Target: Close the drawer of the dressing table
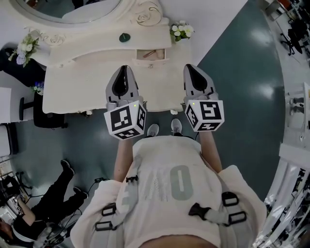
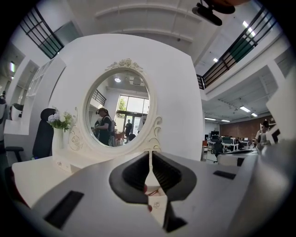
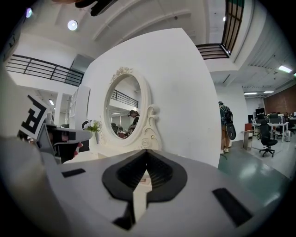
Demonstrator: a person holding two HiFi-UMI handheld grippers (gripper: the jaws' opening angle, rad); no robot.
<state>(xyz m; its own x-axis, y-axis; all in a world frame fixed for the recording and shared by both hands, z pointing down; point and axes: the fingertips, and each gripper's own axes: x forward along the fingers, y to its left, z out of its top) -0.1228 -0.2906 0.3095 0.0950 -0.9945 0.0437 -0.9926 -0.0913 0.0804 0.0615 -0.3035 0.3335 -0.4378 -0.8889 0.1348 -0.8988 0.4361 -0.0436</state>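
The white dressing table point(image 1: 82, 85) stands ahead with its oval mirror point(image 1: 68, 9) at the back. A small drawer point(image 1: 151, 54) under the raised shelf stands pulled out, with something thin lying inside. My left gripper point(image 1: 125, 68) and right gripper point(image 1: 190, 67) hover side by side over the tabletop, short of the drawer, one on each side of it. Both are shut and hold nothing. In the left gripper view the shut gripper point(image 2: 149, 153) points at the drawer point(image 2: 156, 196) below the mirror point(image 2: 118, 111). The right gripper point(image 3: 147, 152) likewise faces the drawer point(image 3: 143, 178).
A dark green object point(image 1: 125, 37) lies on the shelf. Flower vases point(image 1: 181, 31) point(image 1: 25, 48) stand at both shelf ends. A black chair point(image 1: 46, 118) is left of the table. A person point(image 1: 43, 203) sits on the floor at lower left. Another person point(image 3: 225, 122) stands far right.
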